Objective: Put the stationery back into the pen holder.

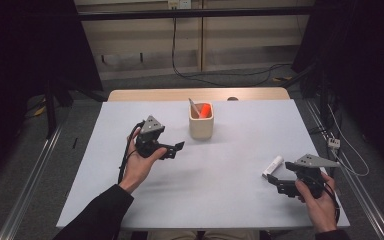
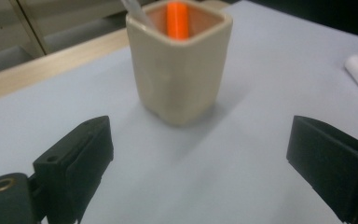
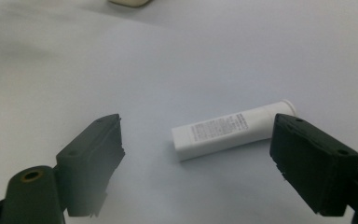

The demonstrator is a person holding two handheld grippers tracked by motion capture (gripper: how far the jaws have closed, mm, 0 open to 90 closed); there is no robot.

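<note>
A pale sheet (image 1: 230, 165) covered the table in a dim, black-curtained room. Both grippers (image 1: 177, 148) (image 1: 272, 182) gaped wide, the right around a white tube (image 3: 230, 130) lying flat; a beige cup (image 1: 201, 125) stood mid-table.

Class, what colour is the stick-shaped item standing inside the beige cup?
Bright orange; the left gripper view shows it best.
</note>
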